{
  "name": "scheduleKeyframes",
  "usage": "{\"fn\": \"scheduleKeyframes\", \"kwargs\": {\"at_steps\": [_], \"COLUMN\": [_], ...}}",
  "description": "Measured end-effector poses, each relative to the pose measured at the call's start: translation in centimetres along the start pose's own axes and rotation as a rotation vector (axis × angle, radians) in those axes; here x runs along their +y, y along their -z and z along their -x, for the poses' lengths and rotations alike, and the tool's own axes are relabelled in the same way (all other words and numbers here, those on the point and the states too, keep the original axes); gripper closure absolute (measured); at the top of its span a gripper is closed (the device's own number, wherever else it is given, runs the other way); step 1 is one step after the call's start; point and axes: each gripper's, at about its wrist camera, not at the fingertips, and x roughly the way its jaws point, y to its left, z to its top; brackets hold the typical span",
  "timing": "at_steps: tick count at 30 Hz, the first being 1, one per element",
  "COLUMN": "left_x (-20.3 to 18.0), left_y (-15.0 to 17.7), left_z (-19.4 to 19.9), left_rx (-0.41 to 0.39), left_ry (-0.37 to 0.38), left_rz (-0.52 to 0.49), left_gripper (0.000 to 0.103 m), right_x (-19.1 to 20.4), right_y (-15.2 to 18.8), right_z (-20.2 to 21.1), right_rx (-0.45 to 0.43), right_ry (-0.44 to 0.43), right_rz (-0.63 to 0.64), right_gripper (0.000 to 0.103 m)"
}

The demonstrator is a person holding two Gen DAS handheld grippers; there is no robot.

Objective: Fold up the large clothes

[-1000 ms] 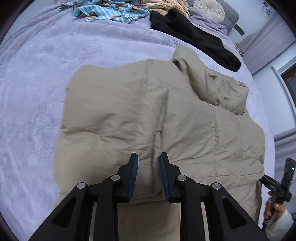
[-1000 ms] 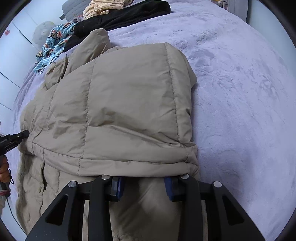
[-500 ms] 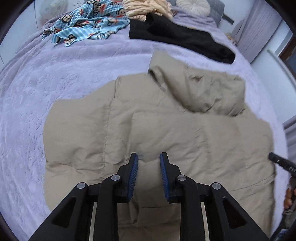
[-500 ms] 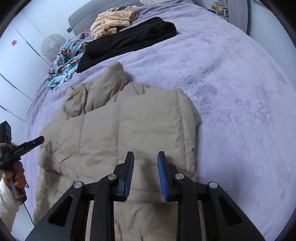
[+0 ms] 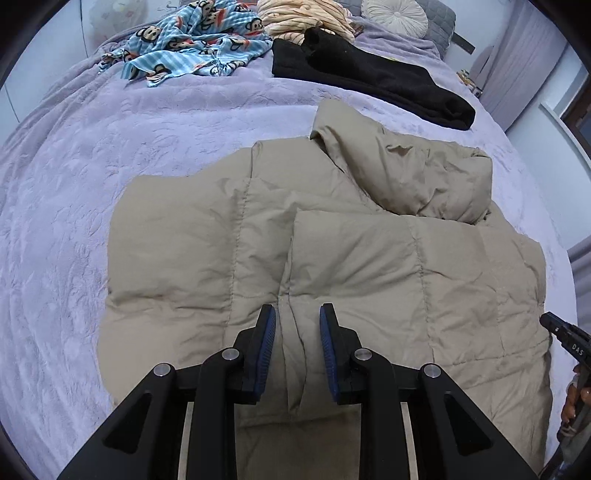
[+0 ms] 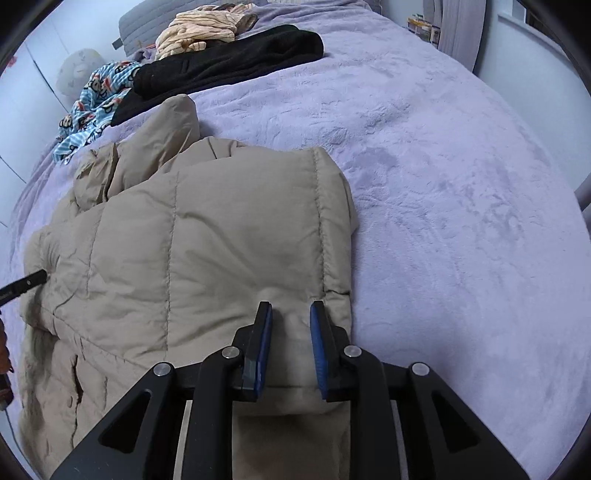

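Observation:
A beige puffer jacket (image 5: 369, 277) lies flat on the purple bed cover (image 5: 92, 166), its sleeves folded in over the body and its hood (image 5: 406, 173) bunched at the far end. My left gripper (image 5: 295, 321) hovers just above the jacket's near middle, jaws a narrow gap apart with nothing pinched. My right gripper (image 6: 291, 314) hangs over the jacket (image 6: 221, 240) near its right edge. Its jaws are closing, and only fabric lying below shows in the gap. The right gripper's tip (image 5: 565, 336) shows at the far right of the left wrist view, the left gripper's tip (image 6: 22, 286) at the left of the right wrist view.
A black garment (image 5: 369, 85), a blue monkey-print cloth (image 5: 192, 44), a cream striped garment (image 5: 303, 18) and a round pillow (image 5: 395, 14) lie at the bed's far end. Bare purple cover (image 6: 461, 203) spreads right of the jacket. A hand (image 5: 576, 398) holds the right gripper.
The right gripper's fingers came out from under the jacket's folded edge, rose, and its jaws narrowed. The left gripper shifted over the jacket with its gap unchanged.

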Motion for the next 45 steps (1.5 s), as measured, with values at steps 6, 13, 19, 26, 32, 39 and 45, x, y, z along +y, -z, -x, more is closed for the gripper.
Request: {"fn": "scheduleKeyframes", "kwargs": {"at_steps": [6, 13, 19, 26, 32, 39, 45], "left_x": [0.1, -0.2, -0.3, -0.5, -1.4, -2.0, -1.8], "left_y": [2.9, 4.2, 5.4, 7.1, 8.7, 10.5, 12.8], "left_z": [-0.9, 1.1, 3.3, 5.1, 7.8, 9.8, 11.1], "left_rx": [0.059, 0.092, 0.120, 0.140, 0.080, 0.106, 0.138], "left_ry": [-0.134, -0.175, -0.193, -0.207, -0.239, -0.243, -0.217], "left_rz": [-0.065, -0.054, -0.015, 0.024, 0.042, 0.073, 0.075], "left_gripper": [0.077, 0.077, 0.077, 0.076, 0.001, 0.001, 0.001], "right_x": [-1.1, -2.8, -2.3, -1.6, -1.1, 0.3, 1.7], "right_y": [2.5, 4.3, 6.1, 7.9, 8.7, 9.7, 11.0], "right_z": [2.3, 4.7, 6.7, 7.6, 8.2, 8.4, 9.5], "right_rx": [-0.008, 0.032, 0.064, 0.119, 0.145, 0.186, 0.205], "right_ry": [0.086, 0.022, -0.049, -0.117, -0.185, -0.249, -0.293], "right_rz": [-0.034, -0.164, -0.225, -0.266, -0.281, -0.257, -0.256], "right_gripper": [0.065, 0.060, 0.053, 0.047, 0.043, 0.042, 0.034]}}
